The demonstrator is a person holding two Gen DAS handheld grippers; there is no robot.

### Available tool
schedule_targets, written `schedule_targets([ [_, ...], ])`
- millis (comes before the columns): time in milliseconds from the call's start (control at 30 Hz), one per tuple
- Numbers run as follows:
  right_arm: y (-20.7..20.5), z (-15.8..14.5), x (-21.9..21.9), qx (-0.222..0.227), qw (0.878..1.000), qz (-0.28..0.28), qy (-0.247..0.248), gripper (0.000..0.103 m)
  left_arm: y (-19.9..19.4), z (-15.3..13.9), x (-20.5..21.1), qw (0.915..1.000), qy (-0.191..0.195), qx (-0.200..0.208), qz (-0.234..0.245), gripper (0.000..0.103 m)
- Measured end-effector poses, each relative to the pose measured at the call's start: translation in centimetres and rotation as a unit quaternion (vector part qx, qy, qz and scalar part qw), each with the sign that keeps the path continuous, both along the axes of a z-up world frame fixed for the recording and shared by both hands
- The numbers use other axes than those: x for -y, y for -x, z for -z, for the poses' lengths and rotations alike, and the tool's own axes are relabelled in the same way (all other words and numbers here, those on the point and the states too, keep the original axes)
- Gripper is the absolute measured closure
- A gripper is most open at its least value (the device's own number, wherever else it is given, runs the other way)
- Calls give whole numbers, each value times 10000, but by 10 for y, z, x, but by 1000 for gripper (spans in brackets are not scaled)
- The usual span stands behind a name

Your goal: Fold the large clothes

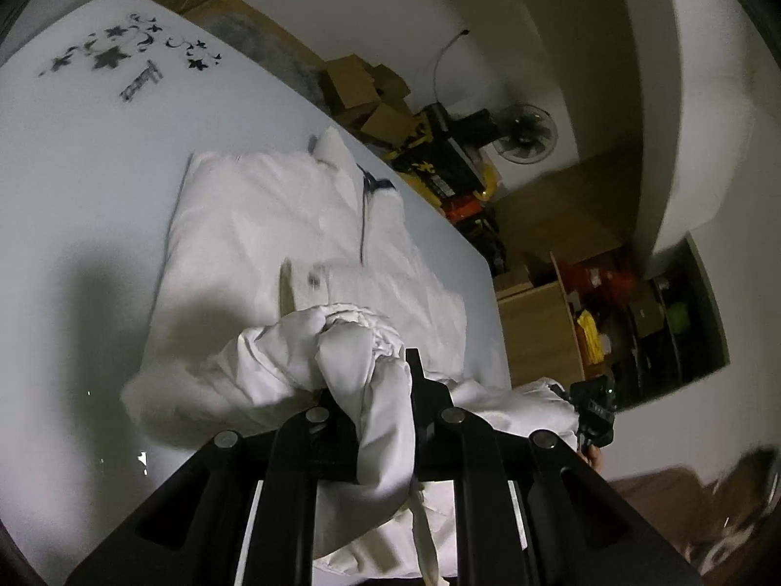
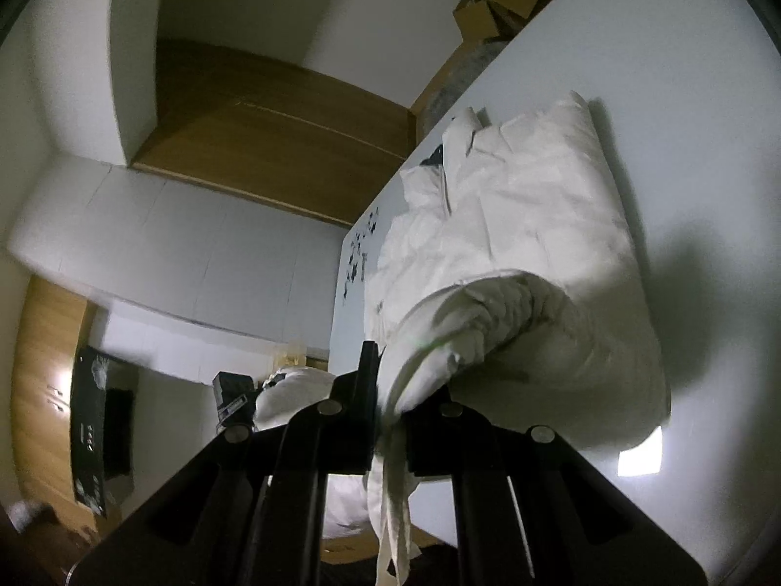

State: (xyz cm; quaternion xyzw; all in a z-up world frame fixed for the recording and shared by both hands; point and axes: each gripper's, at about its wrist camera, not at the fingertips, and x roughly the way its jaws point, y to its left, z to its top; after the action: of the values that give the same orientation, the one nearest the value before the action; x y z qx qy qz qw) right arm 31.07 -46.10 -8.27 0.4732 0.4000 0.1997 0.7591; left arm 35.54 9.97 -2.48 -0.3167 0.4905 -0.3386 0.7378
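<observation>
A white padded jacket (image 1: 293, 224) with a dark zip lies lengthwise on the pale table (image 1: 73, 195), collar at the far end. My left gripper (image 1: 385, 390) is shut on a bunched fold of the jacket's near hem and holds it lifted over the body. My right gripper (image 2: 395, 390) is shut on the hem's other corner, also lifted above the jacket (image 2: 527, 224) on the table (image 2: 683, 97). Each gripper shows small in the other's view, the right one (image 1: 595, 410) and the left one (image 2: 234, 390). A white drawstring hangs from each grip.
Black star decals (image 1: 117, 49) mark the table's far corner. Cardboard boxes (image 1: 366, 93), a fan (image 1: 524, 134) and yellow-black tools (image 1: 439, 161) stand beyond the table's right edge. A wooden cabinet (image 1: 537, 332) is on the floor. A wood wall panel (image 2: 273, 132) stands beyond the left edge.
</observation>
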Motion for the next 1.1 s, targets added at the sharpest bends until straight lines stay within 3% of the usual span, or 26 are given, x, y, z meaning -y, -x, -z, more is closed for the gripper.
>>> schedule_targets([
  [267, -141, 21, 30, -702, 9975, 40, 59, 94, -139, 22, 42, 9980, -297, -434, -345, 91],
  [467, -218, 76, 44, -1255, 9917, 215, 156, 94, -220, 84, 65, 9917, -671, -930, -583, 91],
  [667, -249, 142, 50, -1510, 9879, 362, 20, 94, -255, 144, 67, 9878, -503, -1338, -624, 90],
  [767, -245, 160, 50, -1506, 9868, 542, -240, 96, -257, 165, 65, 9864, -321, -1459, -679, 87],
  [867, -238, 161, 52, -1331, 9872, 615, -633, 86, -259, 168, 58, 9857, -81, -1559, -635, 86],
  [933, -234, 154, 56, -1073, 9868, 667, -1012, 62, -260, 164, 47, 9839, 238, -1625, -711, 73],
  [967, -229, 145, 57, -836, 9864, 765, -1194, 32, -258, 156, 42, 9835, 431, -1581, -767, 47],
  [1000, -224, 136, 59, -672, 9861, 855, -1257, 12, -256, 141, 36, 9848, 650, -1401, -799, 11],
  [1033, -217, 122, 63, -444, 9859, 982, -1282, 8, -254, 128, 31, 9858, 729, -1256, -845, 0],
  [1100, -200, 88, 67, 50, 9844, 1293, -1191, 7, -244, 80, 14, 9900, 502, -625, -1157, 0],
])
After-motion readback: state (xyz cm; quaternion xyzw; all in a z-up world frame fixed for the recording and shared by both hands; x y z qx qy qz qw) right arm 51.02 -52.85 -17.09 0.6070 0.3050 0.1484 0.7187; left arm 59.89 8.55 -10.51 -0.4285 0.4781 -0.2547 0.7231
